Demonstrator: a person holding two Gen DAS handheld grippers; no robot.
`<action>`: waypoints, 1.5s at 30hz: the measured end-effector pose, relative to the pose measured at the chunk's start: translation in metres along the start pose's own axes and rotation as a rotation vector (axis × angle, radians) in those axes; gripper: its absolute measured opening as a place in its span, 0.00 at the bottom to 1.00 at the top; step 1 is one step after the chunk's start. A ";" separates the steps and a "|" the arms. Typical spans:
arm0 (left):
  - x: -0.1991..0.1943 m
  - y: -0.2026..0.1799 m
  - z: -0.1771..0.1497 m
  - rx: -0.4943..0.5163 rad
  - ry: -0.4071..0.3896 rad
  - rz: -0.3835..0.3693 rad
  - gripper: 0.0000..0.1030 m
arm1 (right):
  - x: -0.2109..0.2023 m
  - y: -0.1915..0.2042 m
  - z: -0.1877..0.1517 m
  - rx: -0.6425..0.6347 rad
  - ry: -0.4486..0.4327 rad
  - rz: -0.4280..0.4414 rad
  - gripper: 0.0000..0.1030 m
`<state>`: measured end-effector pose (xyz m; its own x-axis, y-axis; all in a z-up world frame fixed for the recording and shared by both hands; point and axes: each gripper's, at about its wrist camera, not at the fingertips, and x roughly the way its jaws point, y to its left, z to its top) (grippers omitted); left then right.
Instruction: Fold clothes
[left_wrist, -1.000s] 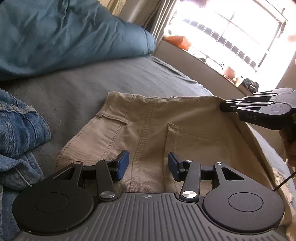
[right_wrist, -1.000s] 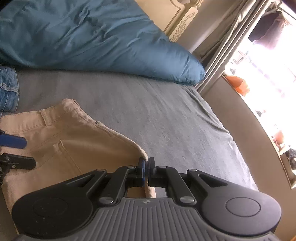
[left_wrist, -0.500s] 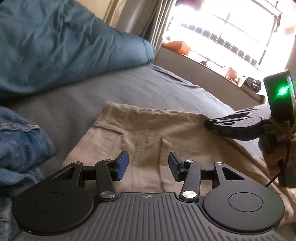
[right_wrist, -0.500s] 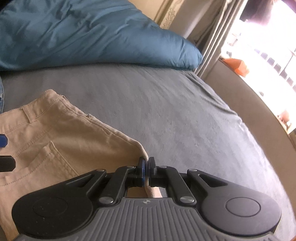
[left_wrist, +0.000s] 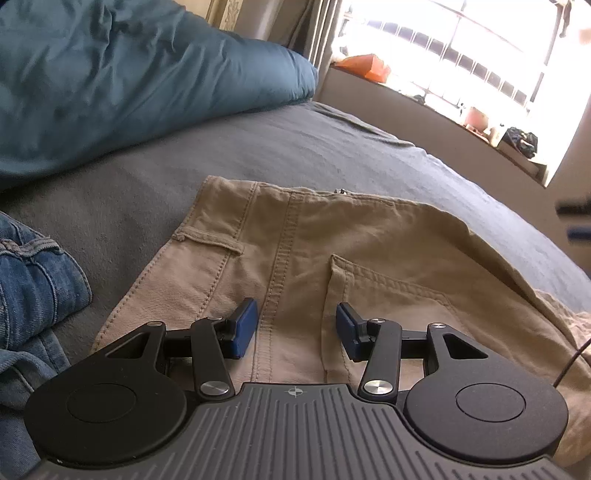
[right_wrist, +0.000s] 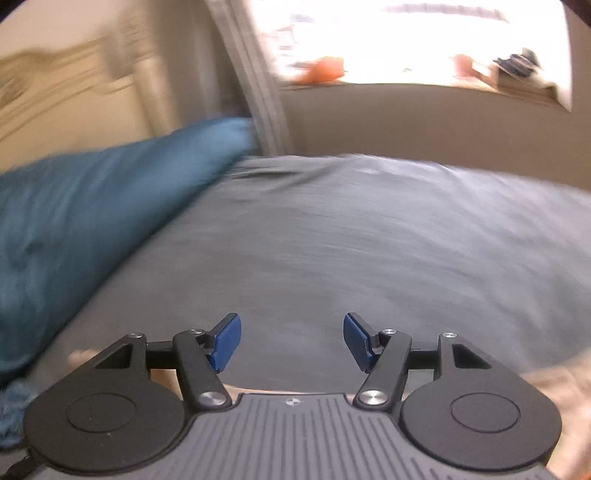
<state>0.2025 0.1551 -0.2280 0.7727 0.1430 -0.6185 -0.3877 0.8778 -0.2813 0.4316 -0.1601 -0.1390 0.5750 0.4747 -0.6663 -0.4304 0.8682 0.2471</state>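
Khaki trousers lie flat on the grey bed, waistband toward the far side, back pocket showing. My left gripper is open and empty just above the trousers' seat, straddling the centre seam. My right gripper is open and empty above bare grey bedding; its view is motion-blurred. A strip of khaki cloth shows at the lower right edge of that view. The right gripper appears as a dark blur at the right edge of the left wrist view.
A blue duvet is heaped at the far left of the bed. Blue jeans lie crumpled at the left. A window sill with an orange object and small items runs behind the bed.
My right gripper has let go of the trousers' edge, opened, and swung away to the right and up. The trousers' right edge now lies flat. My left gripper has stayed open over the seat.
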 end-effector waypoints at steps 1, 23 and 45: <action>0.001 0.000 0.000 0.000 0.001 -0.001 0.46 | 0.002 -0.016 -0.001 0.024 0.031 -0.014 0.63; 0.004 -0.004 -0.002 0.039 -0.001 0.024 0.46 | 0.092 0.014 -0.045 -0.802 0.395 -0.027 0.05; 0.005 -0.003 0.000 0.032 -0.007 0.031 0.46 | 0.020 -0.046 -0.014 -0.148 0.190 -0.157 0.08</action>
<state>0.2078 0.1529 -0.2307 0.7639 0.1737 -0.6215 -0.3953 0.8872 -0.2379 0.4531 -0.1927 -0.1735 0.5079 0.2879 -0.8119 -0.4508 0.8920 0.0343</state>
